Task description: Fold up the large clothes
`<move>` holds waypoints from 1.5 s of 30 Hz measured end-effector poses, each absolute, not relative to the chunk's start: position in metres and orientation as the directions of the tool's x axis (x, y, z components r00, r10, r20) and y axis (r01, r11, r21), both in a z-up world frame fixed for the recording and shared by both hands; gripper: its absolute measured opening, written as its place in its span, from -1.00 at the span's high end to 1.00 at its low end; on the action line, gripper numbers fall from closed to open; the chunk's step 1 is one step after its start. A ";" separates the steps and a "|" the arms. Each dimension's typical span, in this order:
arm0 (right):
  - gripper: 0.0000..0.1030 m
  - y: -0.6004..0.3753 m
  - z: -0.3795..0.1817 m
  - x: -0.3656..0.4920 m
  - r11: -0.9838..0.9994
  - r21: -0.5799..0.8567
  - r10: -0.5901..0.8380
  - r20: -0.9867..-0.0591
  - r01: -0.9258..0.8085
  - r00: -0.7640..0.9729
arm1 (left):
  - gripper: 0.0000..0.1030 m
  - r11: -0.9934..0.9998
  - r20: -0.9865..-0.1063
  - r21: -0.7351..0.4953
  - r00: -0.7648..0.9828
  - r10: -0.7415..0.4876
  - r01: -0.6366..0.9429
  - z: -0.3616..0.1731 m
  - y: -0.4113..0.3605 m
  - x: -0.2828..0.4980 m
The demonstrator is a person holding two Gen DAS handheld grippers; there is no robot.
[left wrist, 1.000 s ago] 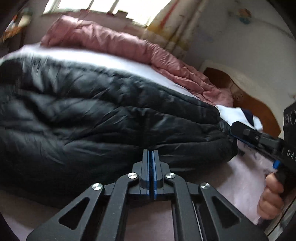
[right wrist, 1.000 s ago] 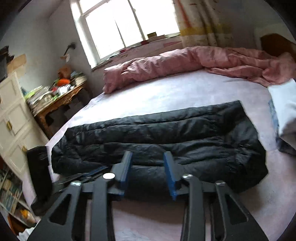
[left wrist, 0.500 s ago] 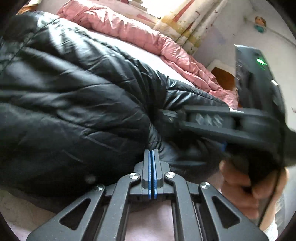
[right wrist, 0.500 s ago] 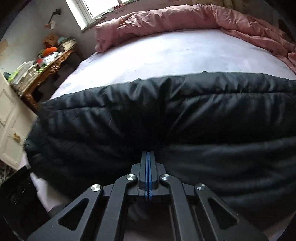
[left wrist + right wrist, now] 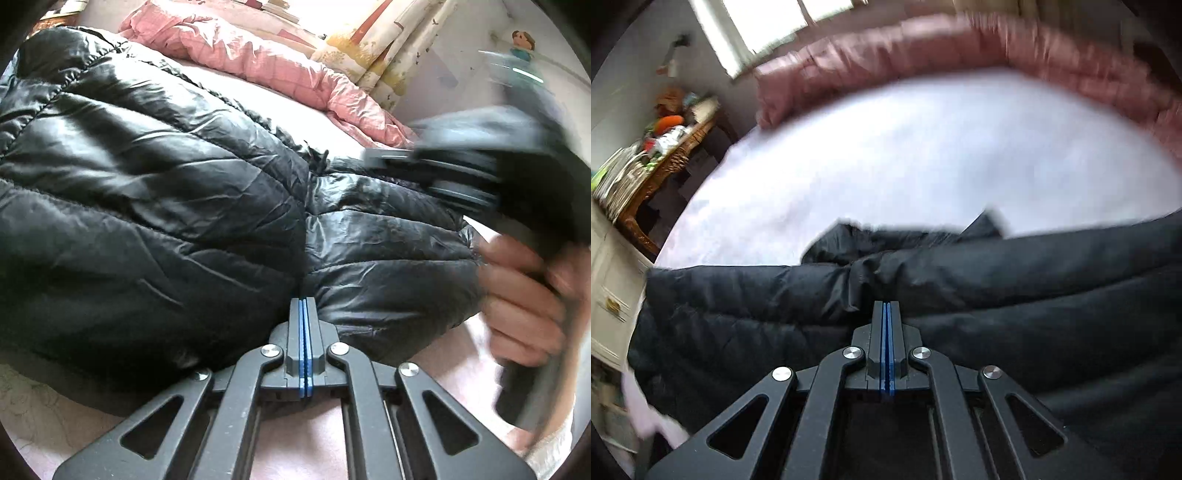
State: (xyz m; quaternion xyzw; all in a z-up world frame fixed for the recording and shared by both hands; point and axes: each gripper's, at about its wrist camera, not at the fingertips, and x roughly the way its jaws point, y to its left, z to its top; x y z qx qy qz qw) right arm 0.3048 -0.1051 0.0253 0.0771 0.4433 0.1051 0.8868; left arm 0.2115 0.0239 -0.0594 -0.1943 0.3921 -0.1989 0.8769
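A large black quilted puffer jacket (image 5: 155,206) lies on the bed and fills the left wrist view; it also spans the lower half of the right wrist view (image 5: 997,295). My left gripper (image 5: 303,306) is shut on the jacket's near edge, which is bunched into a crease at the jaws. My right gripper (image 5: 886,310) is shut on the jacket's edge as well, with the fabric lifted and folded in front of it. The right gripper's body, held by a hand (image 5: 524,302), shows blurred at the right of the left wrist view.
The bed has a pale pink sheet (image 5: 923,147). A rumpled pink duvet (image 5: 266,66) lies along its far side under the window and curtain (image 5: 388,44). A cluttered wooden table (image 5: 653,147) and a white cabinet (image 5: 609,288) stand left of the bed.
My right gripper closed on the jacket's edge and has lifted it, moving fast; the view is blurred. My left gripper stayed shut on the jacket and raised it closer.
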 end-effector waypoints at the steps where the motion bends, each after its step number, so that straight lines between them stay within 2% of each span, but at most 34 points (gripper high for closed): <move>1: 0.98 -0.115 0.040 0.283 0.964 0.221 0.263 -0.731 -0.147 0.630 | 0.93 0.847 -0.610 -0.494 0.615 -0.499 0.197 -0.059 0.023 0.210; 3: 0.82 -0.136 0.059 0.248 0.955 0.241 0.292 -0.670 -0.171 0.682 | 0.93 0.860 -0.612 -0.472 0.631 -0.477 0.193 -0.057 0.022 0.206; 4: 0.41 -0.146 0.064 0.231 0.953 0.254 0.295 -0.650 -0.166 0.700 | 0.93 0.880 -0.614 -0.438 0.653 -0.442 0.184 -0.053 0.019 0.203; 5: -0.18 -0.157 0.069 0.214 0.958 0.250 0.271 -0.637 -0.139 0.722 | 0.93 0.899 -0.612 -0.398 0.678 -0.407 0.180 -0.049 0.016 0.197; 7: -0.87 -0.190 0.076 0.169 0.984 0.176 0.117 -0.565 -0.020 0.817 | 0.94 0.915 -0.596 -0.350 0.706 -0.382 0.200 -0.042 0.010 0.188; 9: -0.90 -0.213 0.078 0.138 0.986 0.155 0.020 -0.475 0.061 0.880 | 0.94 0.917 -0.596 -0.341 0.708 -0.379 0.204 -0.042 0.008 0.187; 10: -0.92 -0.228 0.075 0.128 0.980 0.166 -0.017 -0.469 0.107 0.883 | 0.94 0.915 -0.596 -0.349 0.706 -0.383 0.202 -0.044 0.010 0.191; 12: -0.99 -0.255 0.064 0.128 0.960 0.254 0.021 -0.496 0.122 0.868 | 0.94 0.910 -0.593 -0.363 0.703 -0.393 0.202 -0.044 0.013 0.192; 15: -0.99 -0.304 0.027 0.136 0.856 0.478 0.133 -0.568 0.194 0.812 | 0.94 0.914 -0.594 -0.352 0.706 -0.386 0.204 -0.043 0.011 0.194; 18: -0.99 -0.334 -0.006 0.151 0.754 0.624 0.240 -0.553 0.206 0.798 | 0.94 0.916 -0.592 -0.345 0.709 -0.383 0.207 -0.042 0.011 0.193; 23: -0.99 -0.347 -0.033 0.171 0.688 0.686 0.241 -0.524 0.238 0.817 | 0.94 0.911 -0.582 -0.348 0.711 -0.395 0.221 -0.041 0.010 0.191; 26: -0.99 -0.338 -0.035 0.181 0.714 0.652 0.194 -0.535 0.256 0.823 | 0.86 0.913 -0.587 -0.332 0.706 -0.396 0.236 -0.038 0.006 0.190; 27: -0.99 -0.331 -0.035 0.186 0.738 0.636 0.208 -0.533 0.226 0.820 | 0.78 0.916 -0.587 -0.323 0.708 -0.393 0.240 -0.037 0.005 0.188; 28: -0.81 -0.326 -0.036 0.189 0.754 0.619 0.210 -0.544 0.219 0.813 | 0.69 0.917 -0.584 -0.316 0.712 -0.390 0.243 -0.034 0.005 0.187; 29: -0.43 -0.322 -0.036 0.191 0.766 0.603 0.202 -0.554 0.222 0.808 | 0.31 0.913 -0.572 -0.317 0.716 -0.400 0.257 -0.030 0.006 0.184; 30: -0.24 -0.321 -0.036 0.191 0.771 0.598 0.203 -0.558 0.220 0.804 | -0.09 0.910 -0.558 -0.315 0.723 -0.407 0.269 -0.024 0.007 0.180; 31: 0.16 -0.319 -0.033 0.189 0.778 0.589 0.195 -0.555 0.217 0.809 | -0.22 0.916 -0.538 -0.297 0.745 -0.394 0.270 -0.015 0.009 0.175; 32: 0.35 -0.316 -0.028 0.187 0.789 0.576 0.181 -0.550 0.214 0.815 | -0.37 0.935 -0.510 -0.248 0.786 -0.349 0.253 -0.004 0.013 0.165; 34: 0.43 -0.309 -0.008 0.176 0.850 0.485 0.114 -0.551 0.207 0.826 | -0.51 0.972 -0.449 -0.114 0.861 -0.237 0.208 0.019 0.024 0.148; 36: 0.44 -0.305 0.015 0.163 0.899 0.376 0.030 -0.567 0.226 0.823 | -0.84 0.995 -0.395 0.004 0.914 -0.092 0.102 0.039 0.044 0.135; 37: 0.44 -0.308 0.024 0.157 0.911 0.340 0.001 -0.566 0.232 0.825 | -0.94 0.999 -0.366 0.011 0.930 -0.039 0.046 0.046 0.060 0.129; 38: 0.44 -0.311 0.034 0.153 0.923 0.306 -0.024 -0.560 0.233 0.828 | -1.00 1.000 -0.361 -0.013 0.932 -0.012 0.008 0.049 0.076 0.126; 40: 0.44 -0.324 0.047 0.148 0.940 0.225 -0.086 -0.569 0.255 0.818 | -1.00 0.988 -0.431 -0.150 0.901 -0.042 -0.026 0.048 0.112 0.133; 43: 0.44 -0.346 0.057 0.140 0.939 0.159 -0.165 -0.570 0.305 0.805 | -1.00 0.888 -0.575 -0.456 0.742 -0.346 0.061 0.021 0.151 0.168; 44: 0.44 -0.352 0.060 0.137 0.938 0.149 -0.179 -0.567 0.314 0.804 | -1.00 0.848 -0.587 -0.527 0.693 -0.418 0.066 0.012 0.157 0.177; 45: 0.44 -0.357 0.062 0.135 0.936 0.154 -0.181 -0.560 0.316 0.808 | -1.00 0.828 -0.585 -0.560 0.687 -0.431 0.042 0.005 0.161 0.181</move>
